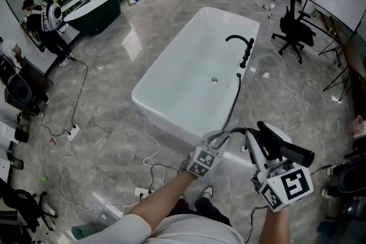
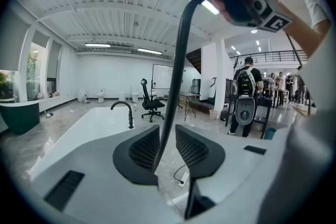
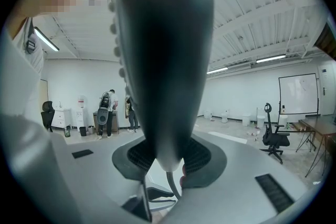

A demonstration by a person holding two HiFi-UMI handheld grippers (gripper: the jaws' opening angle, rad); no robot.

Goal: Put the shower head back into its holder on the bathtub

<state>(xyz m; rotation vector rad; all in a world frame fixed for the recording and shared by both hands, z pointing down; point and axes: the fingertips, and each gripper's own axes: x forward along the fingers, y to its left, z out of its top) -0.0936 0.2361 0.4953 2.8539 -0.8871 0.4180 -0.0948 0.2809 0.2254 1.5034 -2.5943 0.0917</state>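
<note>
1. The right gripper (image 3: 168, 157) is clamped on the shower head (image 3: 163, 60), whose dark body fills the middle of the right gripper view and tapers down between the jaws.
2. The left gripper (image 2: 167, 147) has its jaws closed on the black hose (image 2: 181, 60), which rises between them and curves to the upper right of the left gripper view.
3. In the head view both grippers sit at the bottom of the frame. They are well apart from the black faucet (image 1: 245, 48) on the right rim of the white bathtub (image 1: 166, 120). I cannot pick out the holder itself from here.
4. Risk: the head tapers where the jaws grip it, so it could slide or turn in the grip on the way to the holder. It would then arrive at the wrong angle.
5. Risk: the hose runs from the tub rim down to the grippers. If the left gripper pulls it taut or lets it twist, it could drag the head off line or snag on the faucet.
6. Risk: white cables (image 1: 151, 151) lie on the floor at the lower left, near the person's feet. A step forward could catch on them.
</note>
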